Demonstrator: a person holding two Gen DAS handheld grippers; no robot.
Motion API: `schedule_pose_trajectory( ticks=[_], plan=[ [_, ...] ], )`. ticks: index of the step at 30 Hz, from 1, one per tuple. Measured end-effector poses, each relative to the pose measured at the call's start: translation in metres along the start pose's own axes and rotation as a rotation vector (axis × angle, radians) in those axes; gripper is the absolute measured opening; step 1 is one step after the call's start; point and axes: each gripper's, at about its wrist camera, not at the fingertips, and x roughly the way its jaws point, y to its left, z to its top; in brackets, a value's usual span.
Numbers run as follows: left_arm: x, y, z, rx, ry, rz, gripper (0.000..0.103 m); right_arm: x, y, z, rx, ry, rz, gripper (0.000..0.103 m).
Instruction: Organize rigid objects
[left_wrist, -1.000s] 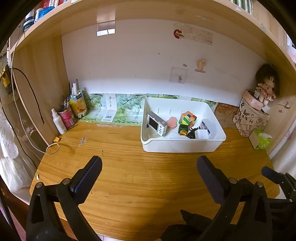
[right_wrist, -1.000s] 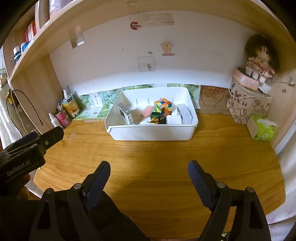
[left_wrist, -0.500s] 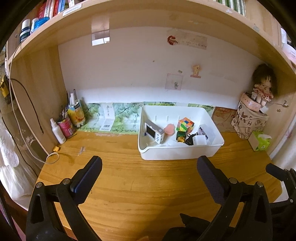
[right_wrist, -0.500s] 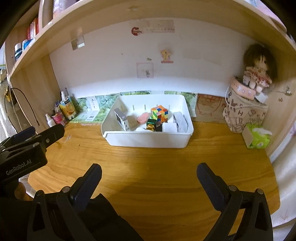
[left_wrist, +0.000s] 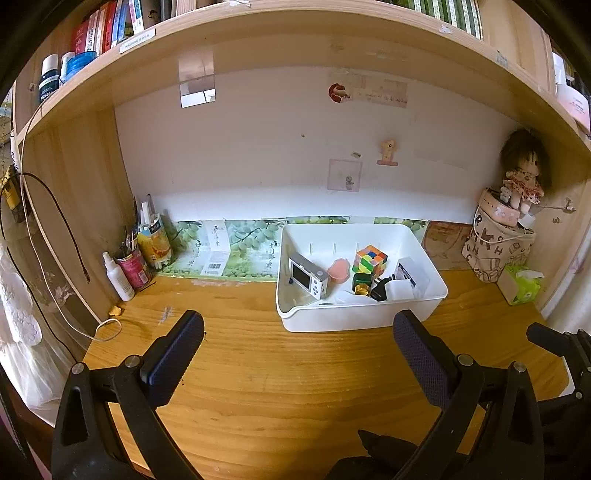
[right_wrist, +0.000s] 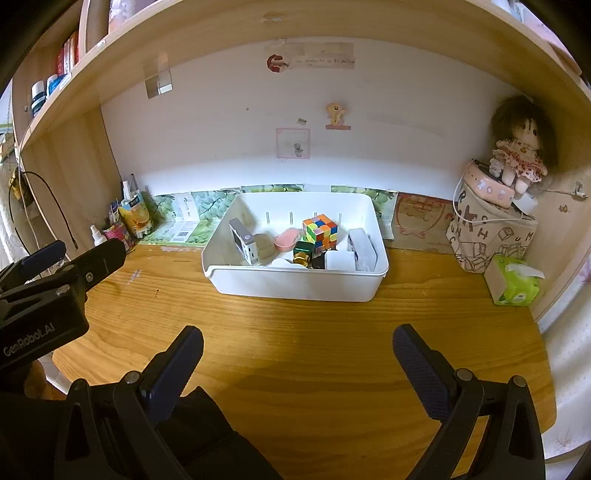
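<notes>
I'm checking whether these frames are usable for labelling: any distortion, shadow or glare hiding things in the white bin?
Left wrist view: strong fisheye bends the shelf into an arc; the white bin and cube stay sharp and evenly lit. Right wrist view: same curvature, a soft shadow on the desk near the open right gripper; no glare inside the bin.

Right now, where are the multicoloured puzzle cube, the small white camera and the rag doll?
multicoloured puzzle cube (right_wrist: 320, 230), right wrist view, front face.
small white camera (left_wrist: 307, 277), left wrist view, its screen.
brown-haired rag doll (right_wrist: 519, 142), right wrist view, face and chest.

glossy white plastic bin (right_wrist: 295, 286), varnished wood desk (right_wrist: 295, 343)
</notes>
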Motion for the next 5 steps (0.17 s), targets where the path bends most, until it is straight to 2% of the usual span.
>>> schedule_pose_trajectory(
  ticks=[5],
  plan=[
    [0.0003,-0.0003,0.0005,0.000,0.000,0.000,0.102,0.0013,-0.0012,0.0009,0.002,0.005,0.004,0.103]
  ],
)
